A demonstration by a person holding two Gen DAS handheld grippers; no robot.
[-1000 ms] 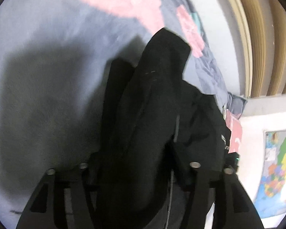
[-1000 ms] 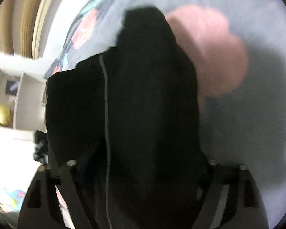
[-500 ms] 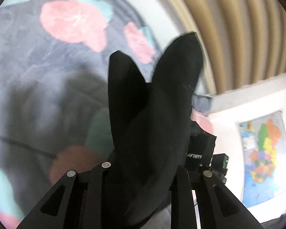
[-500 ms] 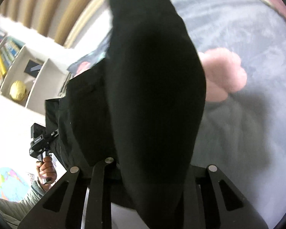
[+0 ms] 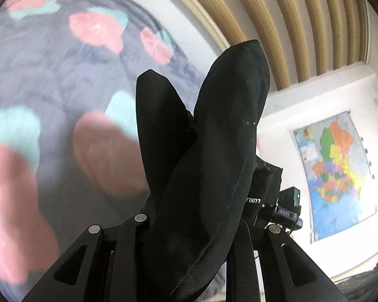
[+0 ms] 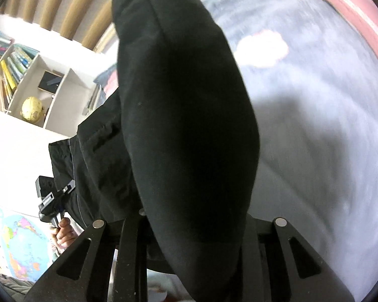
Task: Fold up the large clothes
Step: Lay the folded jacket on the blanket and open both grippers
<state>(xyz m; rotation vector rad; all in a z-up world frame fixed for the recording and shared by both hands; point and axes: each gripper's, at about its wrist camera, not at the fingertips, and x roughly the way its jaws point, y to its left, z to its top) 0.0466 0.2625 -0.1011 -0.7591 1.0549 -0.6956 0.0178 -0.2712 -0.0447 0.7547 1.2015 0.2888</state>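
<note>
In the left wrist view, open room lies from 9 to 12 o'clock, where the grey bedspread [image 5: 50,80] with pink and teal blotches spreads out blurred; its far edge meets a white wall and ribbed tan panels [image 5: 302,25] running from 12 to 2 o'clock. A coloured wall map [image 5: 335,173] hangs at 3 o'clock. The left tool [image 5: 189,251] is clamped on the black garment [image 5: 209,163], whose bunched cloth rises from between the fingers toward 12 o'clock in two peaks, lifted off the bed. In the right wrist view, the bedspread [image 6: 315,138] fills 12 to 4 o'clock, a red strip along its edge at 1 o'clock. A white bookshelf [image 6: 25,75] with books and a yellow globe [image 6: 32,108] sits at 10 o'clock. The right tool [image 6: 196,251] is pinched on the same black garment [image 6: 184,125], which bulges up the middle toward 12 o'clock and stretches toward 8 o'clock, where the left tool [image 6: 53,201] holds its other end.
</note>
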